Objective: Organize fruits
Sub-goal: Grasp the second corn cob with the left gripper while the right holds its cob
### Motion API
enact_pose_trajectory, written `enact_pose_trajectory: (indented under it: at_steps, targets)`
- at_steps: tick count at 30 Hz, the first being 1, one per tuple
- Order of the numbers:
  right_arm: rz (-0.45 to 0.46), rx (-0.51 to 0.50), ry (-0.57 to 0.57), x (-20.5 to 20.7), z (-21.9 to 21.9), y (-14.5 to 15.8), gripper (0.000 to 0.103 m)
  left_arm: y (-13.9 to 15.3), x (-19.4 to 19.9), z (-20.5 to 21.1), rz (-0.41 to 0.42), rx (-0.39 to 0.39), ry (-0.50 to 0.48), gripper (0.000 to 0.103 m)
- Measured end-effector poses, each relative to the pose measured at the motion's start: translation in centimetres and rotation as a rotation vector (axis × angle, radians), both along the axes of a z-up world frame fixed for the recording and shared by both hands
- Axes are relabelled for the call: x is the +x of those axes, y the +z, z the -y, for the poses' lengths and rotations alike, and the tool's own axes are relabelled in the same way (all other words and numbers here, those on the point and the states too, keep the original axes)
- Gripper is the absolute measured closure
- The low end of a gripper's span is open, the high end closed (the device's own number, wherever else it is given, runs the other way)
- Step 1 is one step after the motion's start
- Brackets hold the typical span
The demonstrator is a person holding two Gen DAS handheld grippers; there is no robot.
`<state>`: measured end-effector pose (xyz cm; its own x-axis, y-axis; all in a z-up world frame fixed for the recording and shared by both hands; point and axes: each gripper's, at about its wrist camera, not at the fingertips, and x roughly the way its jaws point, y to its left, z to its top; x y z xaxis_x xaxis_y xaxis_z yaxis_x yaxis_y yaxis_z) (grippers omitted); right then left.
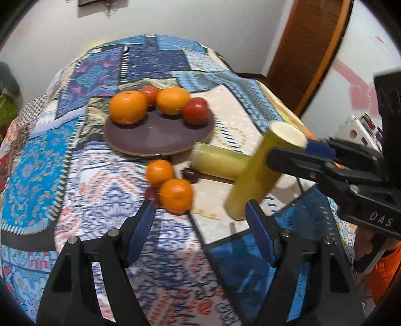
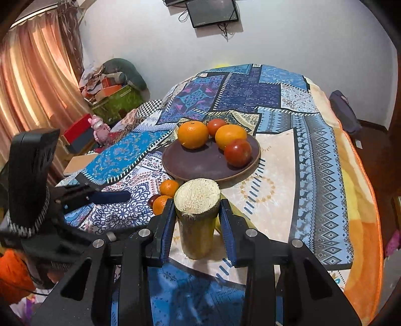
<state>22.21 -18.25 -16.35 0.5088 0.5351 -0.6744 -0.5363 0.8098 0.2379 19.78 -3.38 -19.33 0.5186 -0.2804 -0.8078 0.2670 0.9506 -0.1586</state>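
The right gripper (image 2: 196, 218) is clamped on a cut sugarcane segment (image 2: 198, 215), its pads against the green-yellow rind just below the pale fibrous cut end. In the left wrist view the segment hangs tilted and clear of the cloth. The left gripper (image 1: 200, 215) is empty, fingers spread apart, hovering above the patterned bedspread (image 1: 100, 188) near the closer of two loose oranges (image 1: 176, 195).

The step in hand is judged to be carrying the segment toward the brown plate (image 2: 210, 168), which already holds two oranges and two red fruits (tomatoes or apples, cannot tell). A second sugarcane segment (image 1: 220, 163) lies flat beside the plate, and a small dark fruit (image 1: 191, 173) sits close to it.

To do it well:
- Keep the clamp firm; the rind looks smooth and the piece is long, so it may pivot between the pads.
- Lower it onto the bare front part of the plate, lying flat rather than on end, so that it cannot topple.
- Avoid nudging the round fruit, which would roll off easily.

The support is a bed, not a rigid surface; the soft cover may let things shift. Room: white walls, a wall-mounted screen (image 2: 213, 11), peach curtains (image 2: 32, 75), and clutter piled in the corner.
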Motion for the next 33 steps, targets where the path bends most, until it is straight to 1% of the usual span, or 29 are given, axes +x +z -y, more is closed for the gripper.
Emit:
enact_pose_trajectory:
  at_steps: [4, 7, 10, 12, 13, 17, 18, 21, 25, 28, 30, 33]
  targets:
    - [0.003, -0.026, 0.024, 0.1, -0.6, 0.1, 0.071, -0.7, 0.6, 1.5, -0.007, -0.019, -0.025, 0.029]
    - [0.001, -0.028, 0.031, 0.2, -0.6, 0.0, 0.071, -1.1, 1.3, 2.1, -0.018, -0.060, -0.035, 0.029]
    - [-0.004, -0.027, 0.040, 0.3, -0.4, 0.0, 0.071, -1.1, 1.8, 2.9, -0.006, -0.069, -0.046, 0.032]
    - [-0.004, -0.031, 0.049, 0.3, -0.4, 0.0, 0.071, -1.1, 2.0, 3.3, 0.000, -0.073, -0.057, 0.040]
    - [-0.002, -0.035, 0.054, 0.3, -0.5, 0.0, 0.071, -1.0, 2.2, 3.5, 0.002, -0.076, -0.063, 0.042]
    - [0.000, -0.041, 0.081, 0.2, -0.7, 0.1, 0.070, -1.4, 3.2, 4.0, -0.018, -0.108, -0.094, 0.060]
    - [-0.004, -0.036, 0.086, 0.2, -0.7, 0.1, 0.070, -1.6, 3.3, 4.2, -0.021, -0.111, -0.100, 0.061]
    - [0.000, -0.037, 0.082, 0.0, -0.3, 0.2, 0.069, -1.6, 3.4, 4.5, 0.009, -0.081, -0.084, 0.065]
    - [0.002, -0.018, 0.043, 0.0, 1.2, 0.6, 0.069, -1.6, 3.7, 3.6, 0.000, -0.110, -0.047, 0.067]
    - [0.006, -0.016, 0.009, 0.2, 2.4, 0.8, 0.069, -1.1, 3.7, 2.8, 0.009, -0.109, -0.026, 0.068]
    - [-0.002, -0.018, -0.009, 0.5, 2.8, 0.7, 0.069, -0.6, 3.5, 2.1, 0.009, -0.131, -0.019, 0.069]
    - [-0.025, -0.029, -0.021, 1.0, 3.1, 0.0, 0.069, 0.3, 2.9, 1.5, 0.036, -0.114, -0.009, 0.069]
